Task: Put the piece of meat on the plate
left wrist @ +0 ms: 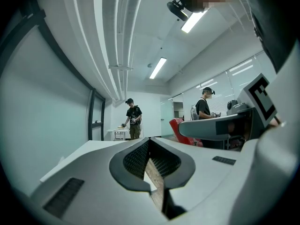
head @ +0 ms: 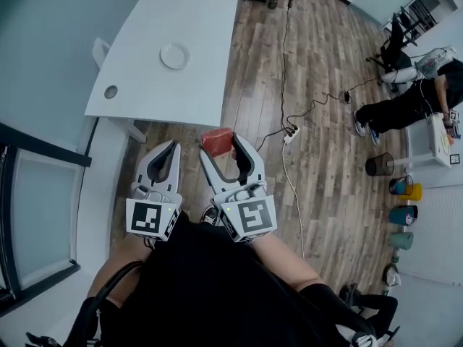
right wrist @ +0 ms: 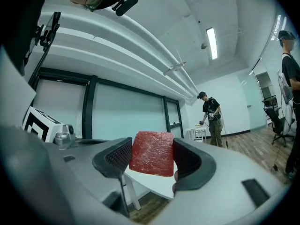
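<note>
Already Gripped: Meat Held Short of the Plate

Head view: the piece of meat (head: pixel 216 141) is clamped in the right gripper (head: pixel 220 144) above the floor. The plate (head: pixel 174 56) is seen at 11 o'clock from it, well apart, on the white table (head: pixel 145 85).

Left gripper view: the left gripper (left wrist: pixel 151 159) is closed on nothing.

Right gripper view: the piece of meat is pinched at its side edges, 3 and 9 o'clock. It is judged light, soft and slick, so a steady squeeze is advised.
</note>
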Demonstrator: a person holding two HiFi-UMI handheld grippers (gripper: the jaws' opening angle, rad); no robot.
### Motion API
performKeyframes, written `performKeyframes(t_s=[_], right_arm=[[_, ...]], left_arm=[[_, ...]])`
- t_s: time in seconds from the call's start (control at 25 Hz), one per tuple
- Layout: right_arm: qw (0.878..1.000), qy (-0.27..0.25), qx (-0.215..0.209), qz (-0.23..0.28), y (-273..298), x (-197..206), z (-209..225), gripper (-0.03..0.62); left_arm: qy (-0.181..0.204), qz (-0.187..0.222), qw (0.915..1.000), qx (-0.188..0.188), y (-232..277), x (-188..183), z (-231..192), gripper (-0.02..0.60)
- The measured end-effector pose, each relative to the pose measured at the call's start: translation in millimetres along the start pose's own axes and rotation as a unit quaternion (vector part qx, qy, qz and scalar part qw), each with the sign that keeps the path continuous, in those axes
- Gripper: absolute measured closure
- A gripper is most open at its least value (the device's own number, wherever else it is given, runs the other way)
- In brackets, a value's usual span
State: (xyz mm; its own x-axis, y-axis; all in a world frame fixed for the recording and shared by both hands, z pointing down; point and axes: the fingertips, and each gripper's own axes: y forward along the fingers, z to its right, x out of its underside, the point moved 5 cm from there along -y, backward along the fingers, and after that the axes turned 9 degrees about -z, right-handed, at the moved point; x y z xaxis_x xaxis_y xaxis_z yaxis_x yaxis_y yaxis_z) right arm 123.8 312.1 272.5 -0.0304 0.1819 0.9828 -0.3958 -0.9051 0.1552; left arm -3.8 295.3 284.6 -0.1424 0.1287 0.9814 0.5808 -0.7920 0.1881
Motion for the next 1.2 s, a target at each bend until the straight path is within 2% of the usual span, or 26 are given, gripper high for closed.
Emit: performKeyframes(t_s=[0.24, 0.68, 0.88, 1.2], right_arm=[[1.0, 0.003, 0.004, -0.019, 32, 5, 2, 0.315], [0.999, 0.001, 0.028, -0.042, 124, -10, 21, 0.315], [0.999, -0.004, 0.027, -0.037, 168, -23, 22, 0.315], [0.997, -0.005, 0.051, -0.053, 213, -31, 20, 0.315]], left_arm=[[-0.015, -0.006, 0.9998, 0.007, 16, 11, -27, 0.578], [-0.034, 0.01, 0.9963, 0.078, 87, 0, -92, 0.578], [-0.038, 0.008, 0.9967, 0.072, 115, -9, -132, 0.578], [-0.042, 0.008, 0.996, 0.078, 139, -14, -177, 0.578]])
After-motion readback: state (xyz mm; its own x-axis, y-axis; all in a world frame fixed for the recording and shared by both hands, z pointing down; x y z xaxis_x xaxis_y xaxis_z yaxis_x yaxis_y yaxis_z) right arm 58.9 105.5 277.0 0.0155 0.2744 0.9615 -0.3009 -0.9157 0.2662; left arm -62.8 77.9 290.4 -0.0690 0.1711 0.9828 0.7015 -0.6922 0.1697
